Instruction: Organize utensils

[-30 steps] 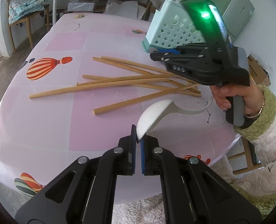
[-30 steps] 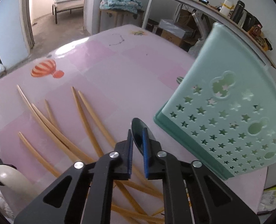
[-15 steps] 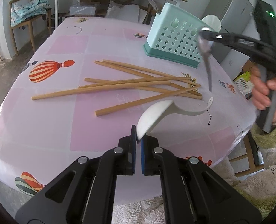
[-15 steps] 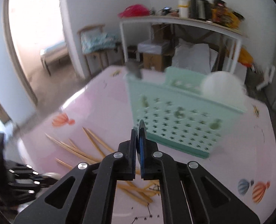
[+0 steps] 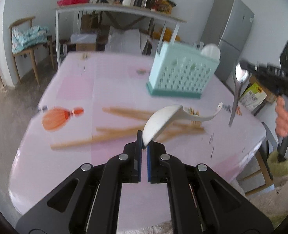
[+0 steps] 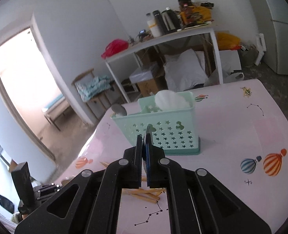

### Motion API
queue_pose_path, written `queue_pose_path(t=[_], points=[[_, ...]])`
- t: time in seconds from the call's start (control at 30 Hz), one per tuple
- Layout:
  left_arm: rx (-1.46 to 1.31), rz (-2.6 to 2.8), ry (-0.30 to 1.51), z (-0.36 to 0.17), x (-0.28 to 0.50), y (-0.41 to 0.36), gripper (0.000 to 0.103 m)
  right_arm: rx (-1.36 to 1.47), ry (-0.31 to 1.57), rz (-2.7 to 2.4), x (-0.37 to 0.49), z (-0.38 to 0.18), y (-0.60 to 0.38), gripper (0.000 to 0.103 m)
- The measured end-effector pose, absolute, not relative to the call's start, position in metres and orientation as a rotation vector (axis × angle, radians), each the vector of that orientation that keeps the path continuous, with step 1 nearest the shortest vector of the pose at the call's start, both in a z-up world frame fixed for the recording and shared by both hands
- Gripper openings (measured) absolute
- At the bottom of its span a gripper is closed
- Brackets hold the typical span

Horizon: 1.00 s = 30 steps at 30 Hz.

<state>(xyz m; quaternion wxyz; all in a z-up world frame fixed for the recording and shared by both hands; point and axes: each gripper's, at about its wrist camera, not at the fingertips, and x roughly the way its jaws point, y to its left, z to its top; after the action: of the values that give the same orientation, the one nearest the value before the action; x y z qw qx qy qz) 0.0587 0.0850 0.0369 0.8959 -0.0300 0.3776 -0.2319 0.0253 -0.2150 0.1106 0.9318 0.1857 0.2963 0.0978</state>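
Observation:
My left gripper (image 5: 144, 148) is shut on the bowl of a white ceramic spoon (image 5: 163, 120), held above the pink table with its handle pointing right. My right gripper (image 6: 144, 146) is shut on a metal spoon (image 5: 238, 85), which hangs handle-down at the right of the left wrist view; only its bowl edge (image 6: 148, 131) shows between the right jaws. The mint star-holed utensil basket (image 6: 163, 132) stands just beyond the right gripper, also in the left wrist view (image 5: 181, 74). It holds a white spoon (image 6: 169, 101) and a metal spoon (image 6: 119, 110). Several wooden chopsticks (image 5: 124, 132) lie loose on the table.
The table's right edge (image 5: 261, 136) is near the right gripper. A white shelf table (image 6: 163, 37) with bottles, a chair (image 5: 27, 39) and a grey fridge (image 5: 231, 29) stand beyond the table. Balloon prints (image 6: 270, 161) mark the tablecloth.
Both grippers have lifted and tilted up. The right gripper swung the metal spoon from over the chopsticks to face the basket. The left still holds the white spoon.

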Motion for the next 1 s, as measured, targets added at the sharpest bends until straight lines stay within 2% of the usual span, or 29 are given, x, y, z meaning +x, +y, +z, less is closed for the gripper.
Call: queue_pose_path(t=[0.27,0.43,0.7,1.0], points=[[-0.012,-0.432,0.551,0.117,0.091,0.092,0.003,0.413,0.579,0.2,0.013,0.112,-0.223,0.003],[0.164,-0.36,0.441,0.152,0.113,0.072,0.003,0.421,0.577,0.214,0.012,0.11,-0.224,0.003],[0.578,-0.257,0.389,0.147,0.137,0.018,0.003,0.422,0.573,0.221,0.01,0.109,-0.225,0.003],[0.82,-0.241,0.399,0.133,0.16,-0.022,0.003,0.416,0.57,0.227,0.008,0.106,-0.225,0.003]])
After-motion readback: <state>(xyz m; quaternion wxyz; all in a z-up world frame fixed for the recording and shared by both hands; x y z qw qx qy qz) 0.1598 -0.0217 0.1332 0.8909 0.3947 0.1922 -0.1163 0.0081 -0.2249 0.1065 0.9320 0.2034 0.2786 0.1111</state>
